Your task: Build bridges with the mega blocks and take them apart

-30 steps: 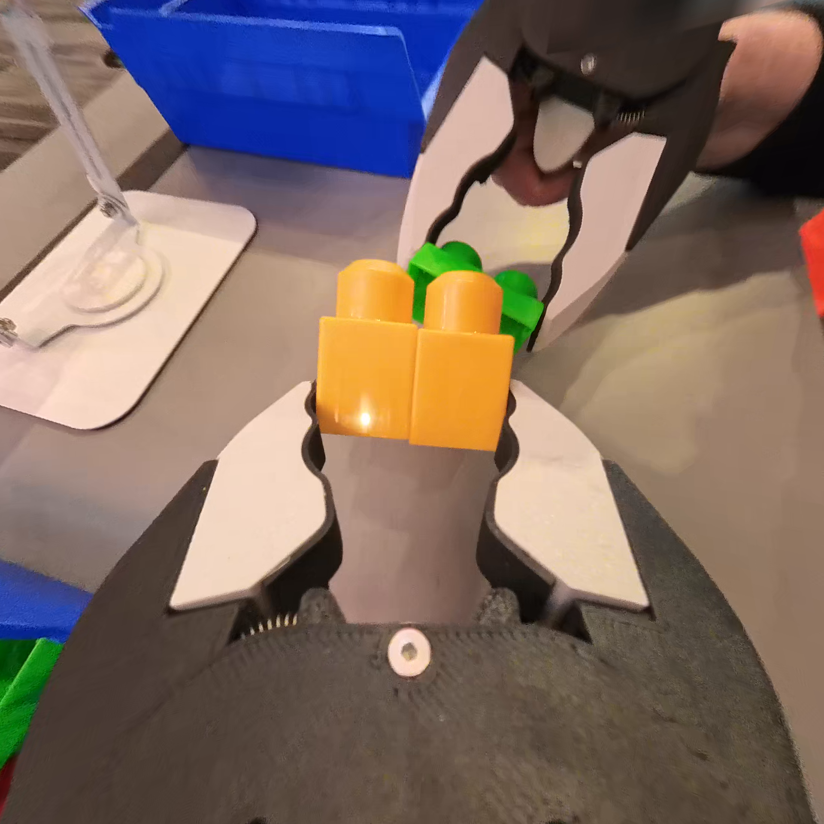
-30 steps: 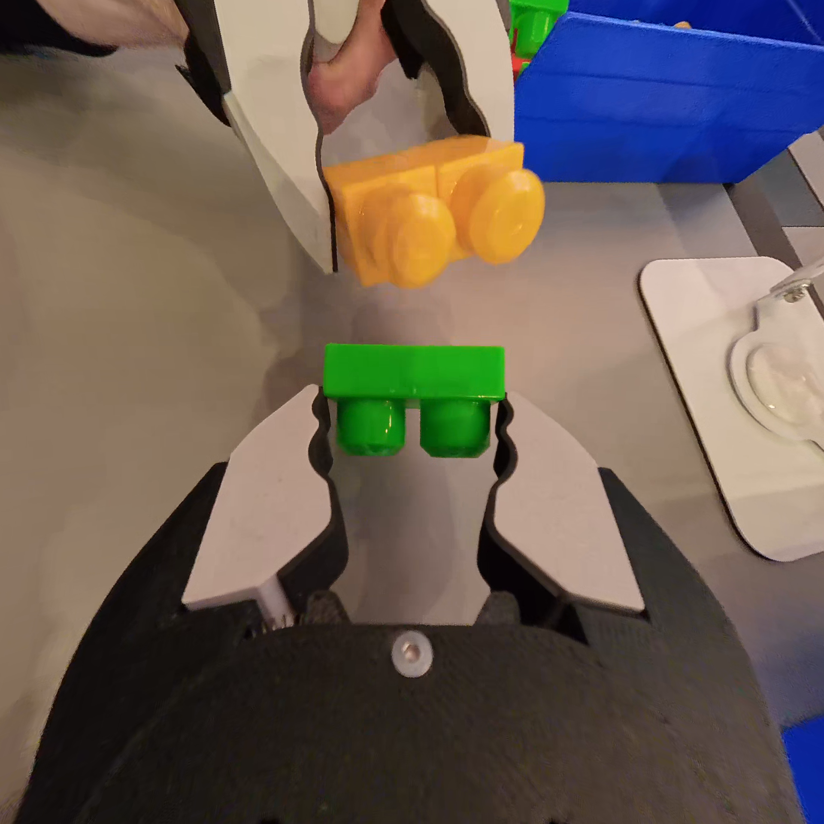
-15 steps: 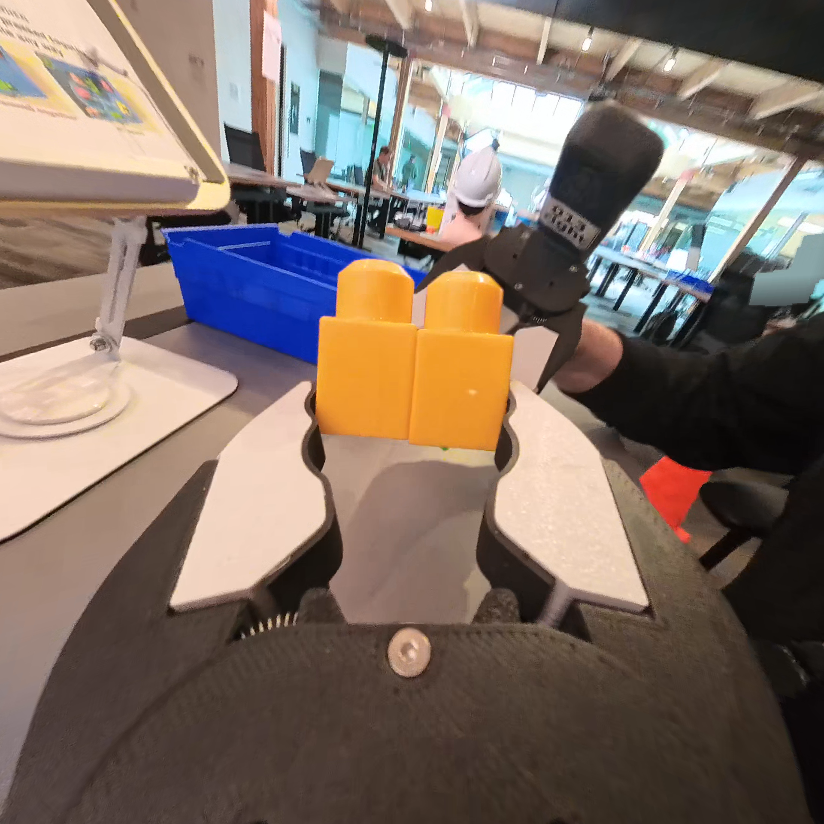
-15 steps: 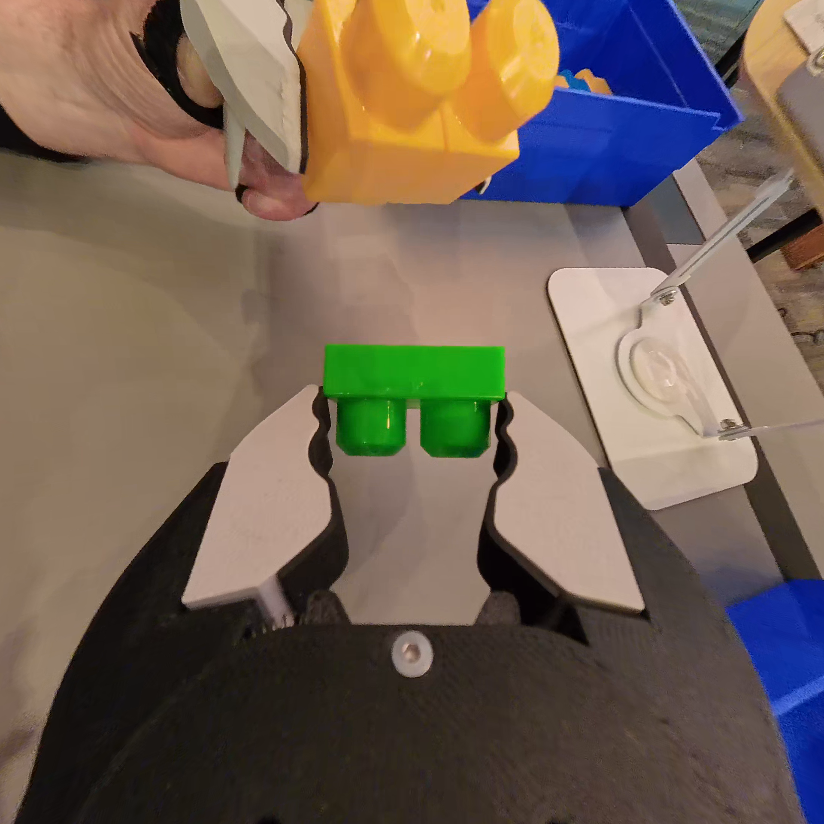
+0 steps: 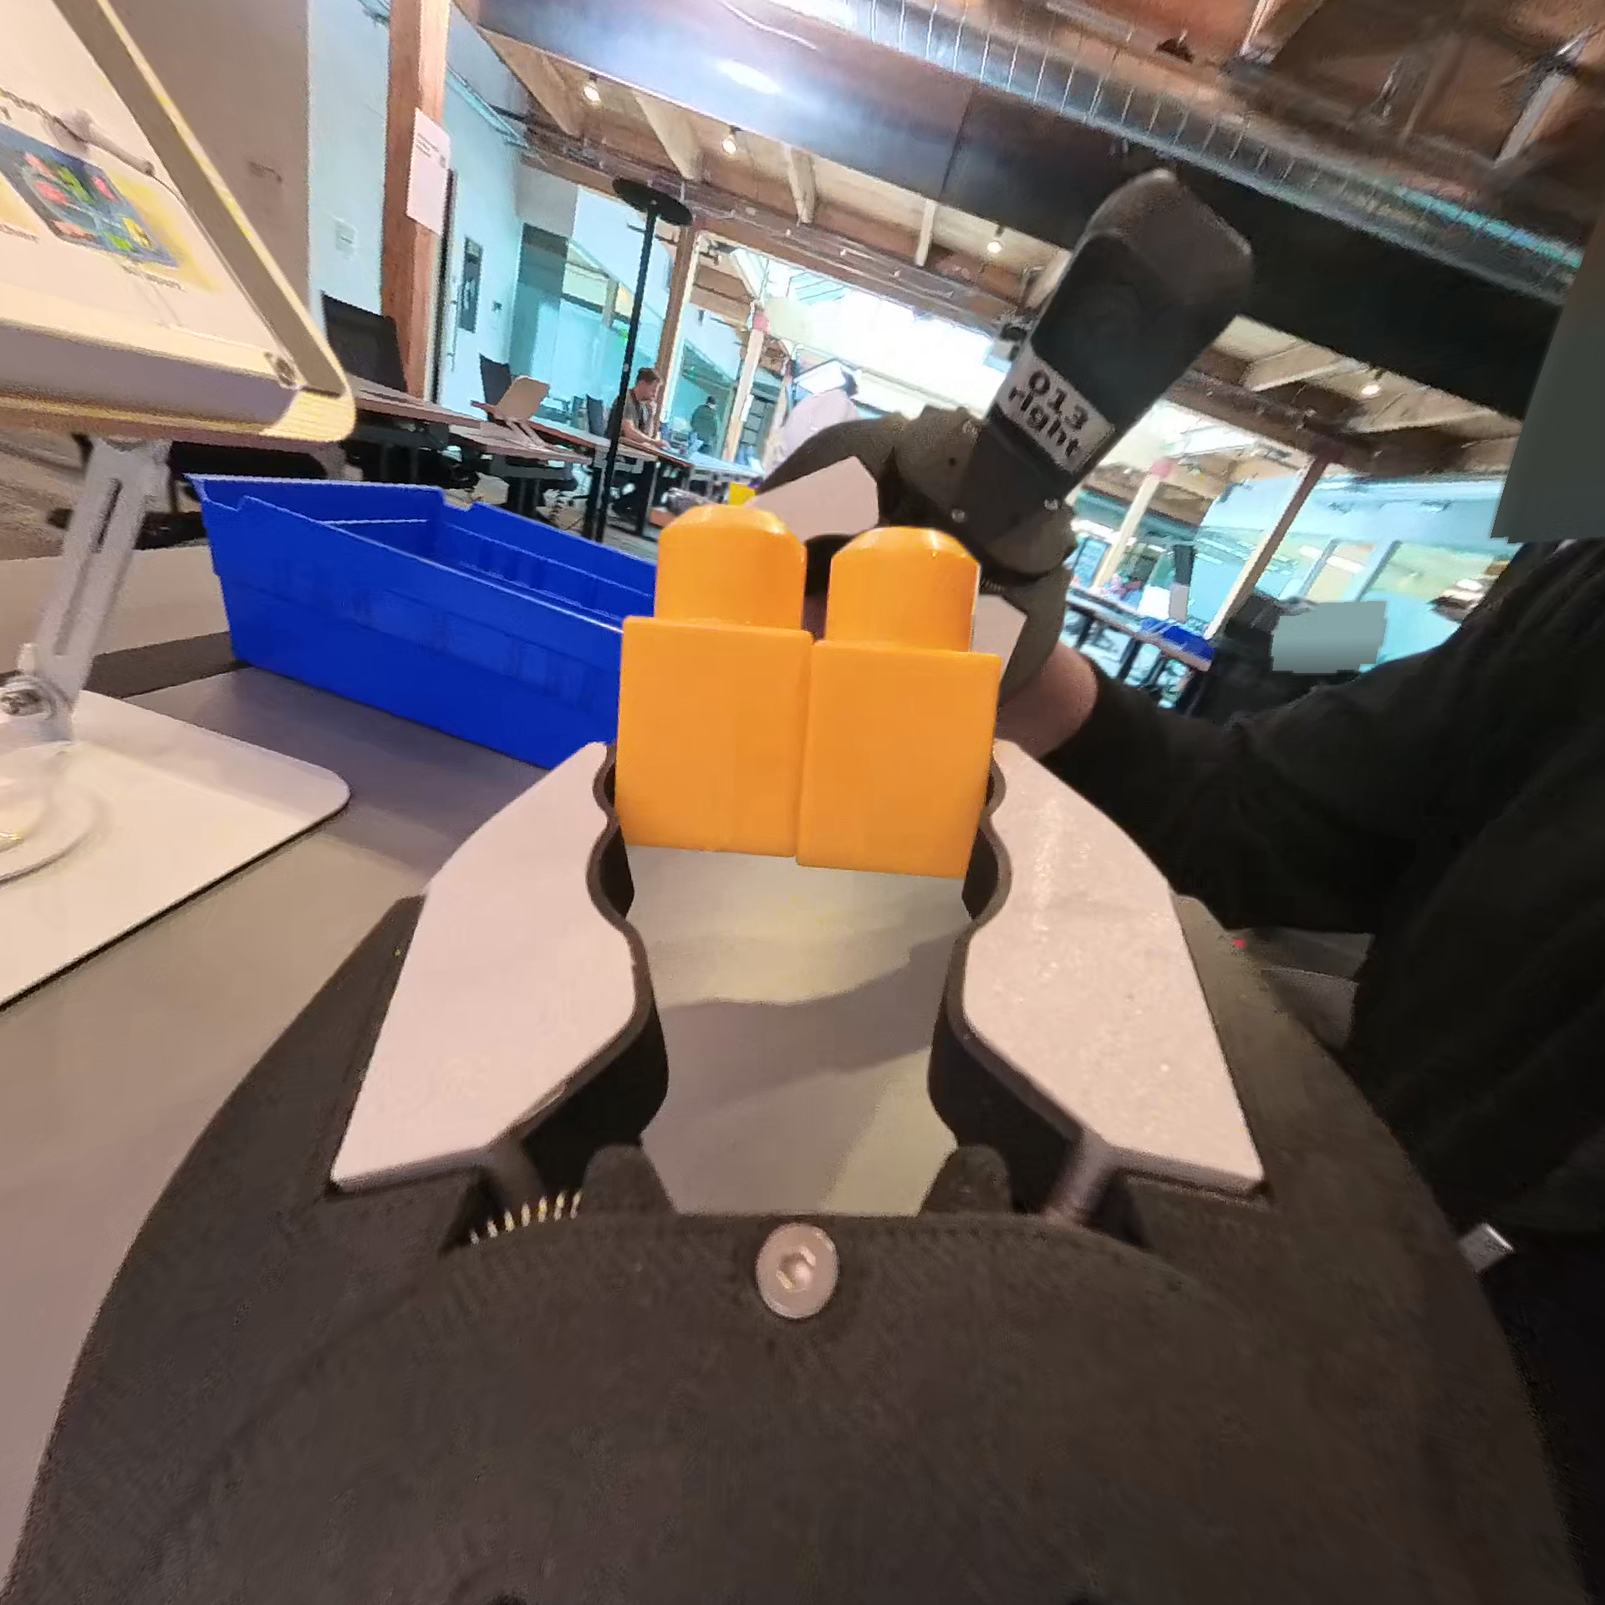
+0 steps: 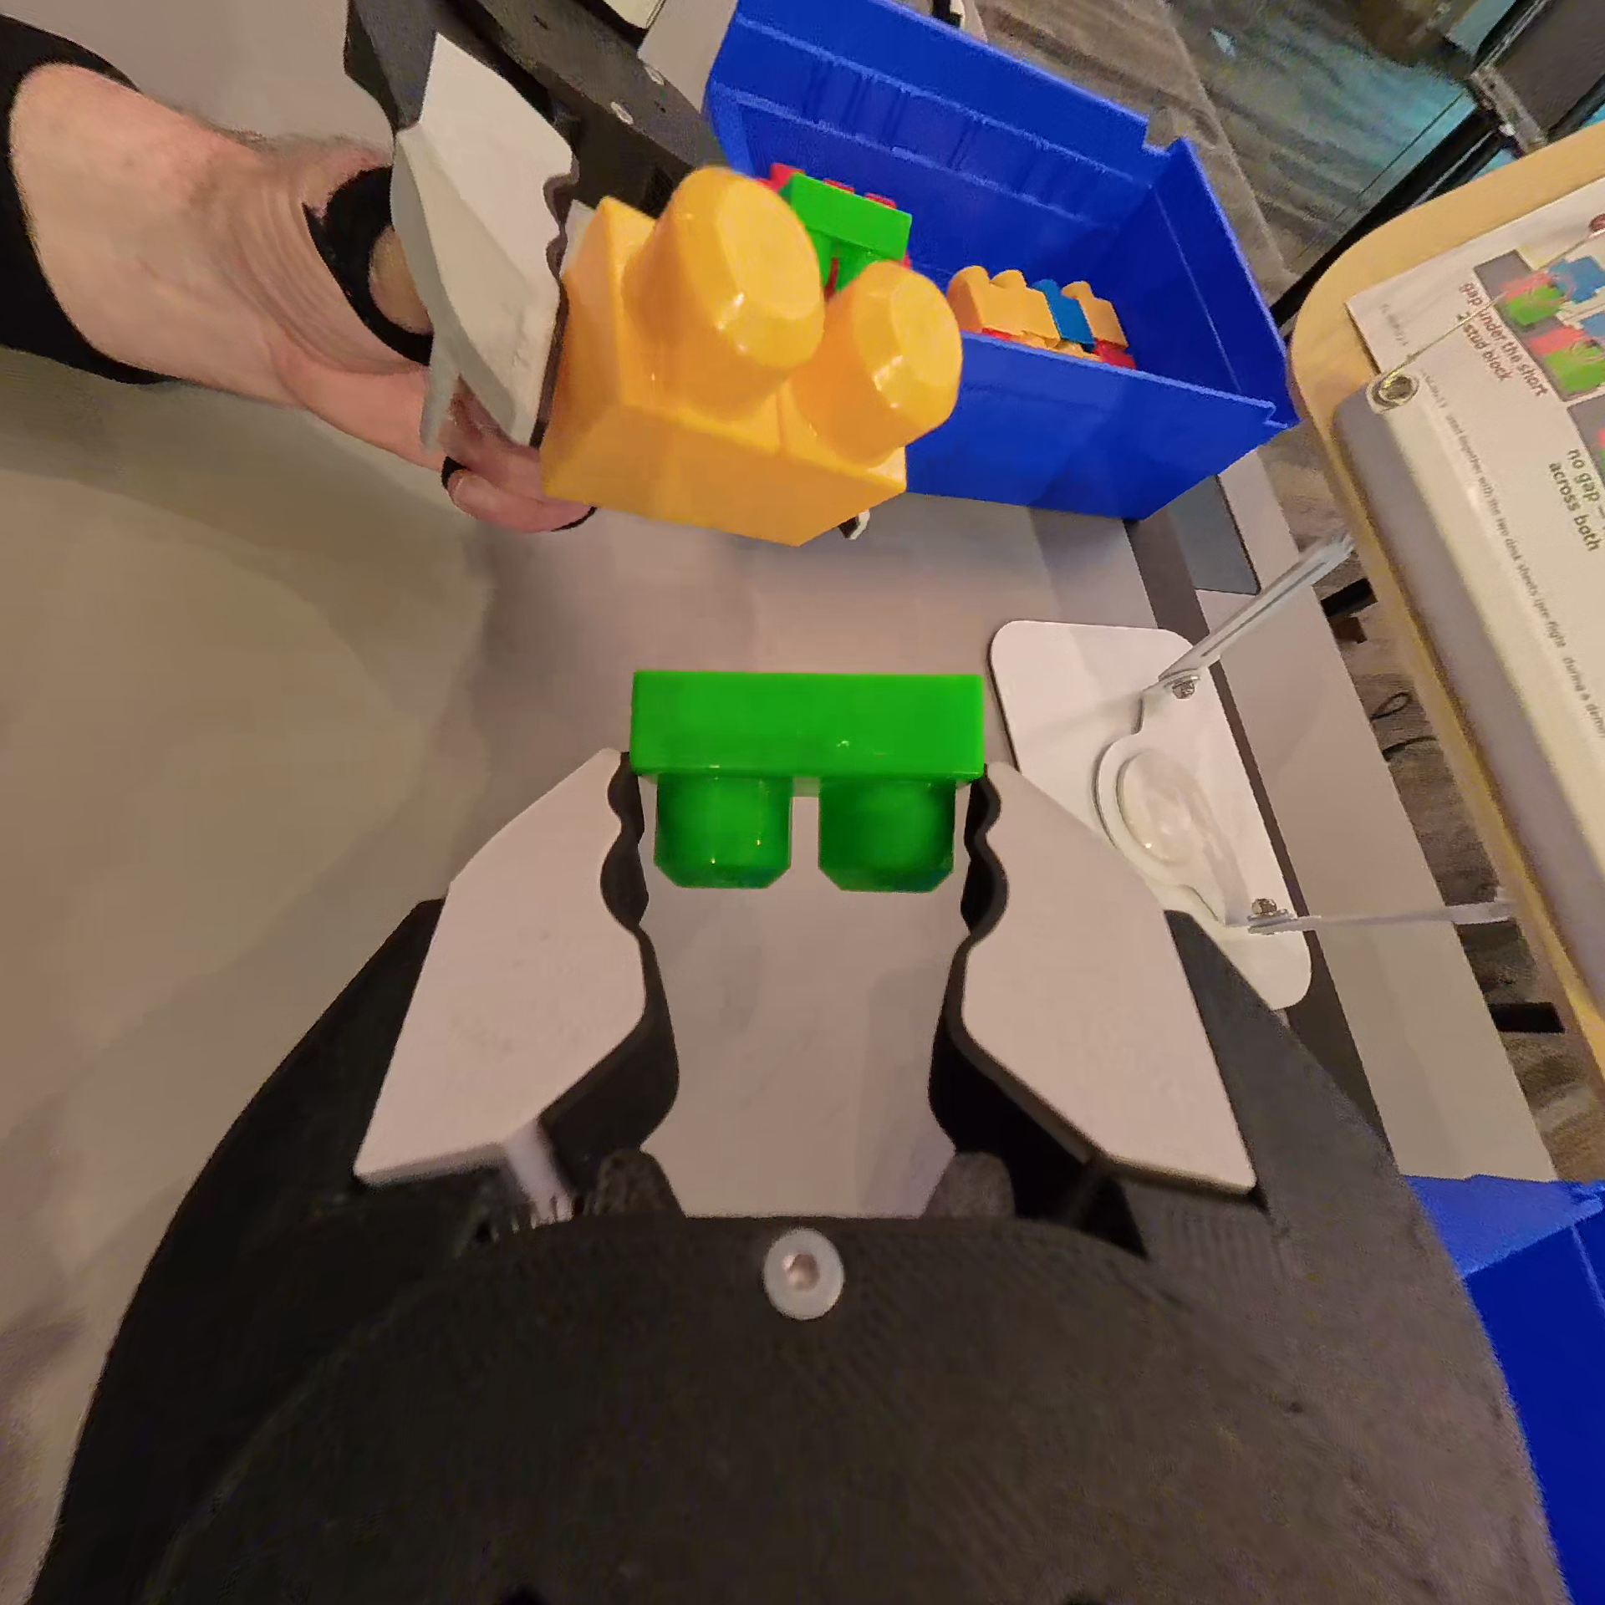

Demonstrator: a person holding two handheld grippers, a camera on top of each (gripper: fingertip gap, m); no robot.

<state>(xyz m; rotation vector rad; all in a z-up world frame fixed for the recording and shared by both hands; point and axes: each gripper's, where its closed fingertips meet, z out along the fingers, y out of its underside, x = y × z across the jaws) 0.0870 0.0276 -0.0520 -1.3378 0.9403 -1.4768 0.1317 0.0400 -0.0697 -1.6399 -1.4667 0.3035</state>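
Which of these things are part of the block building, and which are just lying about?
In use:
- orange block, held in the left gripper
- green block, held in the right gripper
- blue bin of spare blocks

Lying about:
- white stand
- instruction sheet

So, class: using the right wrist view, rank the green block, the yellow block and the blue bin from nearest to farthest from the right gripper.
1. Green block: gripped in the right gripper, studs facing the camera.
2. Yellow block: ahead and up-left, held by the left gripper.
3. Blue bin: beyond it, upper right on the table.
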